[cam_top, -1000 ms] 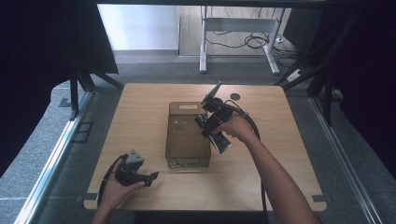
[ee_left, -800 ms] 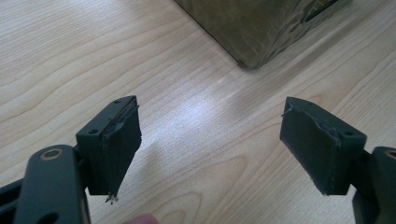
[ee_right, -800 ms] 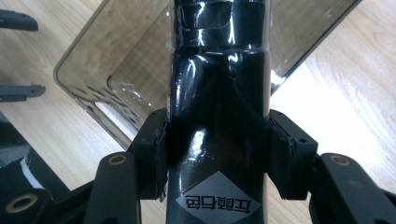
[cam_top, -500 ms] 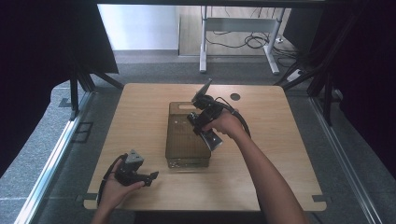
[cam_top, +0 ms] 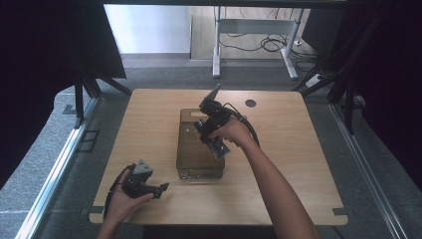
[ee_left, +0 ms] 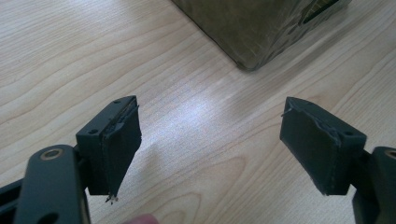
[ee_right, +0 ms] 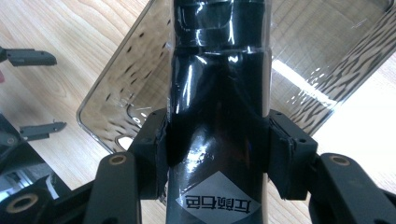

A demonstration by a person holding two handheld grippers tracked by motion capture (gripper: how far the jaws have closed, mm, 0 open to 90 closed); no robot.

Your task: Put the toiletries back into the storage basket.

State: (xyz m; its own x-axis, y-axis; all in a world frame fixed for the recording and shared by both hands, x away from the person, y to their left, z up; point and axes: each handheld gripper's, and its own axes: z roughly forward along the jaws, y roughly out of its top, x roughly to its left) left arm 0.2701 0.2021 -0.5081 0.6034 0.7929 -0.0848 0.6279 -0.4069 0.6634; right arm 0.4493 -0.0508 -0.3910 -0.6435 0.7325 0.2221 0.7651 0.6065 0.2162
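At the near left corner of the wooden tabletop [cam_top: 308, 164], the left gripper [cam_top: 160, 189] rests low in the person's left hand [cam_top: 122, 204], its jaws spread wide with nothing between them and only bare wood ahead. Farther in, the right gripper [ee_right: 217, 154] is clamped on a glossy black bottle [ee_right: 218, 93] with a white diamond label, holding it over the smoky clear plastic bin [cam_top: 191, 159] at the tabletop's middle

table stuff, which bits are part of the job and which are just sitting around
In the job: black bottle, clamped in the right gripper; smoky clear bin beneath it.

Just about: left gripper, open over bare table; metal stand on the floor behind.
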